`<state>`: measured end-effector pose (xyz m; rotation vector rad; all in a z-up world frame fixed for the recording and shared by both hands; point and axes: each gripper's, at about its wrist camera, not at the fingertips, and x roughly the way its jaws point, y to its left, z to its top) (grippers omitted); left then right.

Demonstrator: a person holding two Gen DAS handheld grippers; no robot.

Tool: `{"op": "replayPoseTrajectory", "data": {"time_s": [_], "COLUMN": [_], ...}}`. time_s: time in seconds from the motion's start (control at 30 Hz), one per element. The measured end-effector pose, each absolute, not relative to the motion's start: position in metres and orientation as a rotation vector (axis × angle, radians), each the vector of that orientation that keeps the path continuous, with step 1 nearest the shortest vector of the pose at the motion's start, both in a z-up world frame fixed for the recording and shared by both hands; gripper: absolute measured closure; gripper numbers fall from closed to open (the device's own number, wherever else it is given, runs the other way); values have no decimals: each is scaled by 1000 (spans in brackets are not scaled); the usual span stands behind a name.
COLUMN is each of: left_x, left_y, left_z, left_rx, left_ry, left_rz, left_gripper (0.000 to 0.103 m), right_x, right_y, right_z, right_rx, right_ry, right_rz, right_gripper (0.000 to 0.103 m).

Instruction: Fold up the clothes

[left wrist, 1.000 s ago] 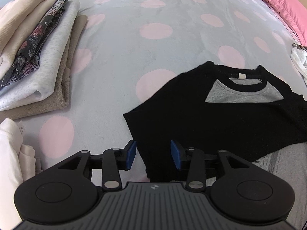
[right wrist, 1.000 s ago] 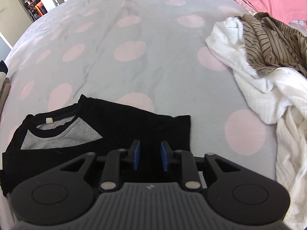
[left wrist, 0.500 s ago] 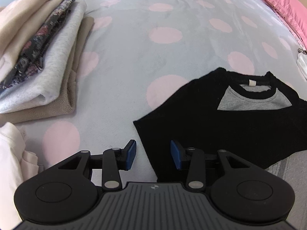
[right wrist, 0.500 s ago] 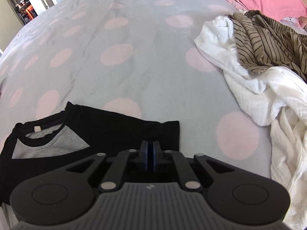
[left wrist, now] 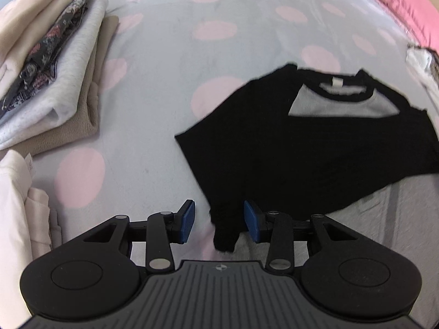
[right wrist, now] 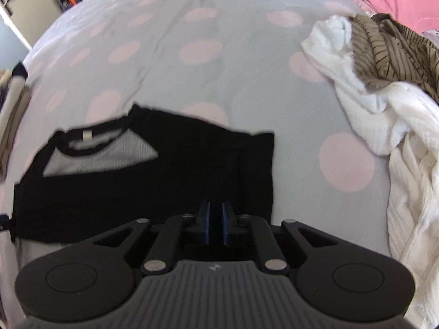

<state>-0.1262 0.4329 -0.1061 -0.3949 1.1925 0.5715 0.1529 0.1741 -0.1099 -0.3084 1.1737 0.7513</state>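
By the left edge of the bed (left wrist: 164,54), a stack of folded clothes (left wrist: 55,82) rests on the polka-dot cover. The black-and-grey shirt (left wrist: 274,142) lies spread across the bed's middle, collar toward the far side. The left gripper (left wrist: 219,220) has its fingers parted, a dangling black corner of the shirt between them, untouched. The right gripper (right wrist: 215,223) has its fingers nearly together, pinching the shirt's dark fabric. Toward the right edge sits a heap of unfolded white and striped garments (right wrist: 384,87).
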Motion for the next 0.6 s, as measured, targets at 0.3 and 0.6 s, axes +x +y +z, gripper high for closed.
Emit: {"op": "replayPoseTrajectory", "data": {"time_s": [0.3,0.6], "left_x": [-149,-181], "left_y": [433,385], "left_z": [-96,-89], "left_rx": [-400,-431], "left_ry": [1212,1241], "left_rz": [664,562], "left_gripper": [59,60], "right_x": [150,115], "right_y": [150,118], "right_z": [-110,-96], "right_rx": [-351,-368], "right_ry": [1172,1220], "right_rz": [709,803], "right_gripper": [89,72]}}
